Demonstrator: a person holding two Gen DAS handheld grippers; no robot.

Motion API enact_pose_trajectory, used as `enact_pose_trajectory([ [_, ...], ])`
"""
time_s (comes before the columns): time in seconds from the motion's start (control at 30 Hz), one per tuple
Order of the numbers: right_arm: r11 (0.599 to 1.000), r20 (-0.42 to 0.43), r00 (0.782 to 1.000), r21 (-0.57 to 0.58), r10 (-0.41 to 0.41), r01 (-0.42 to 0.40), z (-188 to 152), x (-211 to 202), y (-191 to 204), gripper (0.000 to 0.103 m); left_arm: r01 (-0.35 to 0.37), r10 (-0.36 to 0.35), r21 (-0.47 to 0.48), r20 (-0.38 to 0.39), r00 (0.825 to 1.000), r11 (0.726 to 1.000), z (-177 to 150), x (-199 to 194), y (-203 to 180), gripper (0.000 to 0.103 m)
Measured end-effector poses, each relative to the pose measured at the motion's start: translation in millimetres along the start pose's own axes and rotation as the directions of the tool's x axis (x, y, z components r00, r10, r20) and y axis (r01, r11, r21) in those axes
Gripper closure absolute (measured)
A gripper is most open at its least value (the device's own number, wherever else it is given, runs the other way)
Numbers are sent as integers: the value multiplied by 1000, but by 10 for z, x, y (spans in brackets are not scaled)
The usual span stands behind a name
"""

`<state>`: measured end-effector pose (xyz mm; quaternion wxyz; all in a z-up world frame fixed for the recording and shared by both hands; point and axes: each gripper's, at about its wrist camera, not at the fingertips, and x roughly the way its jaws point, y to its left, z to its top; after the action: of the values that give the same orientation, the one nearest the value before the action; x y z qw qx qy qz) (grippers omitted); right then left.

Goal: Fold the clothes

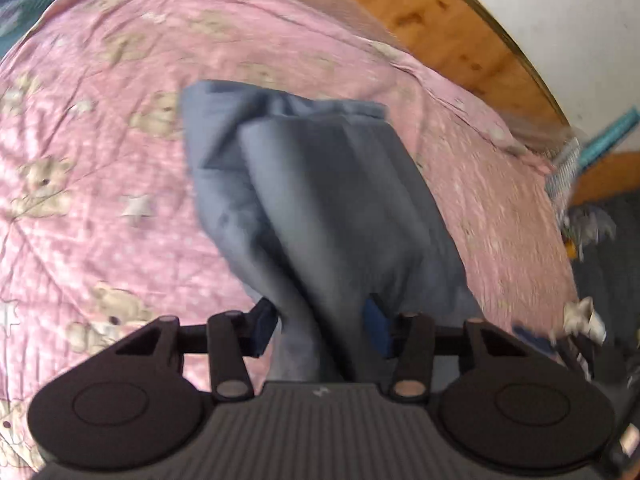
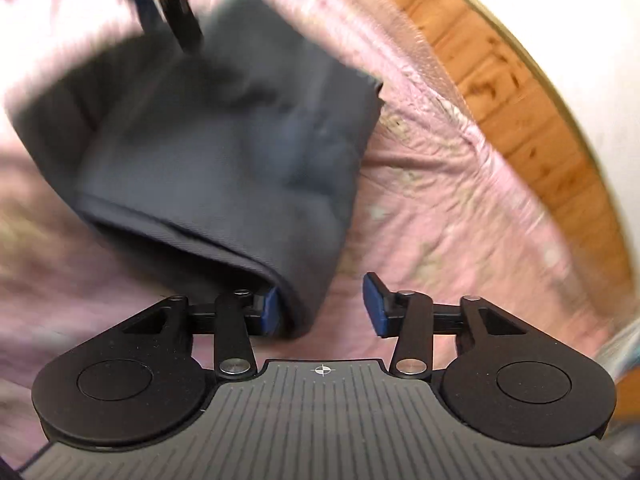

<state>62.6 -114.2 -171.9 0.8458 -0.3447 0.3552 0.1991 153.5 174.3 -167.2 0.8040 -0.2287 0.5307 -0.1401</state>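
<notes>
Pink teddy-bear bedsheet [image 1: 100,128] beside a wooden headboard [image 1: 452,28]

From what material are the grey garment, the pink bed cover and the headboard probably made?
Grey garment: probably matte woven cotton or a blend; a fine weave and soft folds show. Pink bed cover: thin printed fabric, likely cotton; creased, with bear and star prints. Headboard: looks like wood or wood-look laminate, orange-brown with dark marks; blur leaves this open.

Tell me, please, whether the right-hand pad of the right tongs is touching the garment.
Apart. The right wrist view shows pink sheet between that pad and the garment.
</notes>
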Motion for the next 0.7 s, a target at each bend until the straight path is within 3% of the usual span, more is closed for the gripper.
enact_pose_trajectory([
  [0.13, 999, 91, 995, -28, 41, -39, -86, -453, 450, 48, 28, -28, -3, -20, 999, 1000, 192, 44, 27, 54],
  [0.23, 988, 134, 986, -126, 103, -87, -20, -586, 834, 40, -9, 10, 14, -39, 999, 1000, 295, 77, -22, 54],
  [0.33, 974, 142, 979, -195, 145, -116, 26, -610, 1167, 40, -77, 79, 43, -52, 996, 996, 244, -27, -10, 54],
  [0.43, 975, 118, 988, -207, 101, -75, 69, -470, 1332, 48, -145, 148, 51, -61, 987, 988, 182, -154, 56, 55],
  [0.53, 986, 97, 993, -154, 74, -58, 115, -368, 1319, 52, -115, 115, 63, 17, 993, 991, 261, -298, -23, 54],
  [0.63, 986, 70, 996, -162, 57, -45, 159, -226, 1310, 52, -88, 89, 107, -5, 996, 990, 387, -125, -125, 49],
  [0.7, 981, 44, 999, -195, 27, -17, 153, -99, 1355, 52, -141, 144, 116, -17, 989, 983, 438, 97, -124, 50],
])
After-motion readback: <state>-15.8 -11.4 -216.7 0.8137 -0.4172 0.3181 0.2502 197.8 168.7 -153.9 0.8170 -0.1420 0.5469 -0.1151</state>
